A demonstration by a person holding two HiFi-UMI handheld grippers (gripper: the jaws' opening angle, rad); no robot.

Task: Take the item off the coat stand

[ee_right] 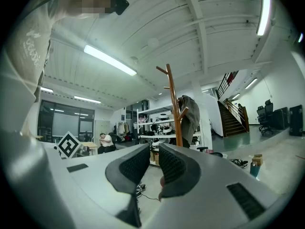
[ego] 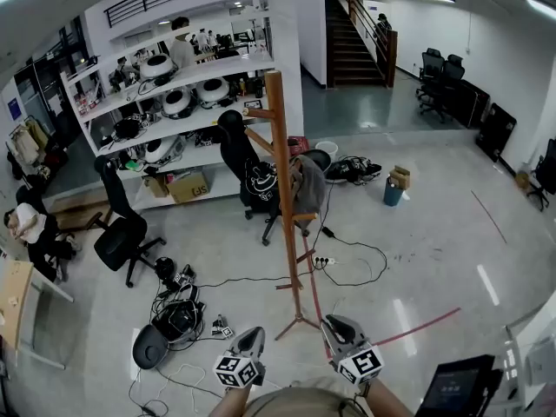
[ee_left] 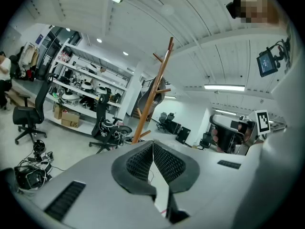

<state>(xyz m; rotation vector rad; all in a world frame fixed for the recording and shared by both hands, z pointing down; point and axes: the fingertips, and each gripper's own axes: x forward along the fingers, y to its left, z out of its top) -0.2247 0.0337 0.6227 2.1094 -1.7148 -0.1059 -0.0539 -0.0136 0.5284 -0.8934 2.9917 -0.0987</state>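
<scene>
Hanging from a peg on the right side of the wooden coat stand [ego: 284,189], a grey garment [ego: 308,185] droops about halfway up the pole. Both claws are held low in front of the stand's feet, apart from the garment. The left claw [ego: 253,334] has its pads pressed together with nothing between them. The right claw [ego: 335,324] is slightly spread, a narrow gap between its pads, empty. Behind the stand are a black office chair [ego: 252,176] and a white shelving rack [ego: 187,111].

Left tongs [ego: 252,333] pressed together, right tongs [ego: 335,323] slightly apart.
</scene>
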